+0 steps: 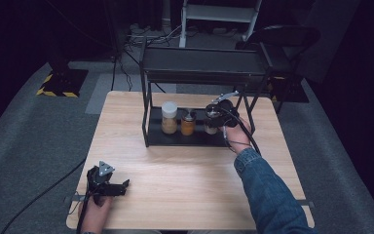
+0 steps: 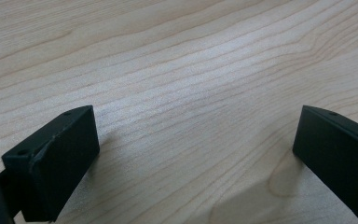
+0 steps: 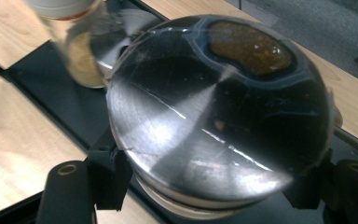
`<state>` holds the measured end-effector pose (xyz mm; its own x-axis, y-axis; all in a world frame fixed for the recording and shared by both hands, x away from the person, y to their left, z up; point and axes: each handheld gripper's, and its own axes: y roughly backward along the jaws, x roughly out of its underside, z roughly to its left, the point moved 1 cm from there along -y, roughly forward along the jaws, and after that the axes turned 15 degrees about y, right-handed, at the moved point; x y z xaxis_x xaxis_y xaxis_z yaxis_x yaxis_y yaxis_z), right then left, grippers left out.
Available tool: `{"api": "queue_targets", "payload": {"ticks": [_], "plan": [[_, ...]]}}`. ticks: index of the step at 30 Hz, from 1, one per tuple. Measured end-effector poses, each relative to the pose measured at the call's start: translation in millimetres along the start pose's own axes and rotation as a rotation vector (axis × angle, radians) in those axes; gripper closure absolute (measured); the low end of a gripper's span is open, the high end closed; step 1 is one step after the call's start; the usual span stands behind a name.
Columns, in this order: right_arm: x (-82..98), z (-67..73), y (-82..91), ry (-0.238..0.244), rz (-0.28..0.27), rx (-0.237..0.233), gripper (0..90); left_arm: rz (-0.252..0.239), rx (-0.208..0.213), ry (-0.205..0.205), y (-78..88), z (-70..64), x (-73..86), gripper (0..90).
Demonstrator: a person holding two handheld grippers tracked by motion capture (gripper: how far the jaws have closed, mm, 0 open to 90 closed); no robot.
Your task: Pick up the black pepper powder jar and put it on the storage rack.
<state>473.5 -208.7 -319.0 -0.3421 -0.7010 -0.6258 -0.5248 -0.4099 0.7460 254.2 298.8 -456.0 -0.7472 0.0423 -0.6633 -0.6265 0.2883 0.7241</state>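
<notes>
Right claw (image 1: 213,118) reached into the lower level of the black wire rack (image 1: 148,119) at the far middle of the wooden table (image 1: 185,175), with the denim sleeve (image 1: 268,195) stretched across from the near right. Clamped there on a jar with a shiny metal lid (image 3: 214,121): in the right gripper view, black pads pressed against either side of it just under the lid's rim, lid broad and scratched, catching reflections. Held jar seen over the rack's black bottom tray (image 3: 51,88), at the right end of the row; whether resting on the tray or hanging just above it, impossible to tell.

Stood beside it on the same tray: a small amber jar (image 1: 188,124) in the middle, just left of the held one, and a taller white-capped jar (image 1: 169,117) of pale brownish contents at the left. Seen blurred in the right gripper view too, that white-capped jar (image 3: 77,51), behind and to the left of the metal lid.

Left claw (image 1: 119,187) lay well apart from all that, at the near left corner of the table, gripped in a hand (image 1: 95,209). Spread wide, nothing between its jaws; bare wood grain below them in the left gripper view, tips close over the surface.
</notes>
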Motion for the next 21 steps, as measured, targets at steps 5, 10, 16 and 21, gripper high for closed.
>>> {"api": "queue_targets", "payload": {"ticks": [5,10,16,21], "plan": [[2.5,-4.2,-19.3,-0.022,0.026,0.024,30.6,-0.001,0.002,0.0,0.3,-0.1,0.6,0.2],[5.8,-5.2,-36.2,-0.046,0.041,0.032,30.6,-0.001,0.003,-0.001,0.3,-0.1,0.6,0.2],[9.1,-6.8,-48.8,-0.064,0.039,0.02,30.6,-0.001,0.002,-0.001,0.3,-0.1,0.6,0.2],[15.0,-9.4,-56.3,-0.094,0.035,0.014,30.6,-0.001,0.002,-0.001,0.3,-0.1,0.6,0.2]]}}
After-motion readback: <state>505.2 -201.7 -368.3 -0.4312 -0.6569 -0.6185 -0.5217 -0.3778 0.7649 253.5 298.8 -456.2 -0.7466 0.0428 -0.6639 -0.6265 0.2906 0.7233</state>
